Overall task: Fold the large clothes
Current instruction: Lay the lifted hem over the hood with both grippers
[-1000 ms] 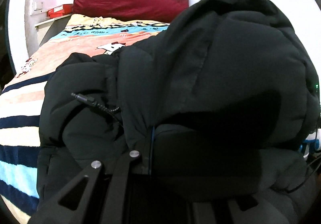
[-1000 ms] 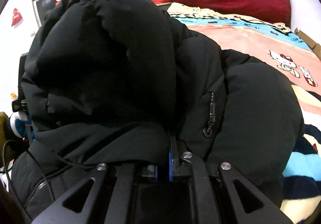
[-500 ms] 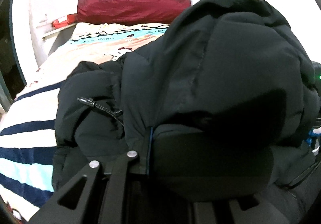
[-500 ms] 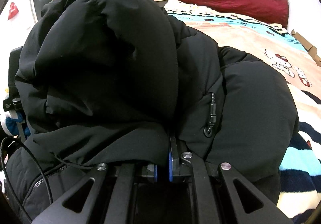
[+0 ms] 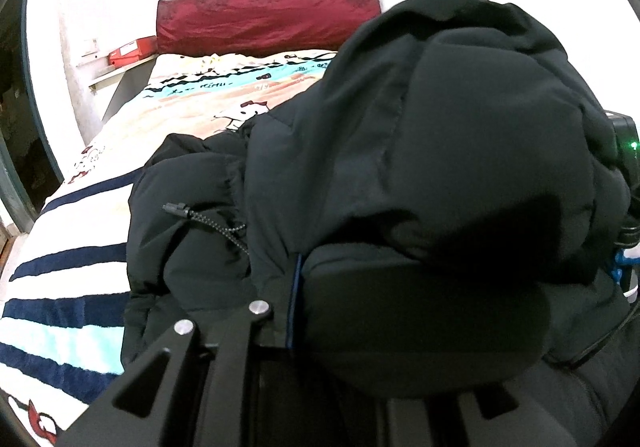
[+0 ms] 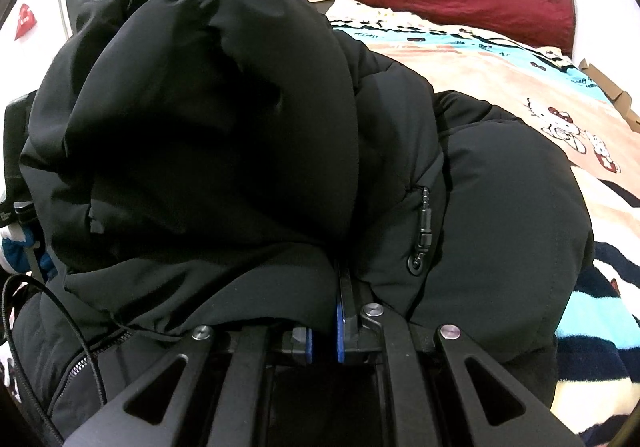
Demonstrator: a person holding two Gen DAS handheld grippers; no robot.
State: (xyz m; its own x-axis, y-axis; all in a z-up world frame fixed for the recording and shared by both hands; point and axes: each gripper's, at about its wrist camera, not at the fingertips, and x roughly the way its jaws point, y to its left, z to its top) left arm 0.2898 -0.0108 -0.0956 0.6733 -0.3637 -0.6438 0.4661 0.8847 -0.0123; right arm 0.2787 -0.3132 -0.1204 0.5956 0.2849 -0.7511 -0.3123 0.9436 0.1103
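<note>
A bulky black hooded down jacket (image 5: 440, 167) fills both views, bunched and lifted above a bed. My left gripper (image 5: 296, 279) is shut on a fold of the jacket; its right finger is buried under fabric. My right gripper (image 6: 344, 279) is shut on another fold of the jacket (image 6: 220, 107), with the blue pads pressed close together. A drawcord toggle (image 5: 178, 209) hangs on the left side, and a zipper pull (image 6: 424, 223) hangs right of the right gripper.
The bed has a striped cartoon-print blanket (image 5: 72, 287) and a dark red headboard cushion (image 5: 264, 15). A red box (image 5: 132, 51) sits on a shelf at the bed's far left. Cardboard boxes (image 6: 616, 95) lie at the bed's right edge. A black cable (image 6: 60, 311) hangs at lower left.
Both grippers have pulled back and up with the jacket still gripped. More of the bed and striped blanket shows beyond the jacket. The grips have not changed.
</note>
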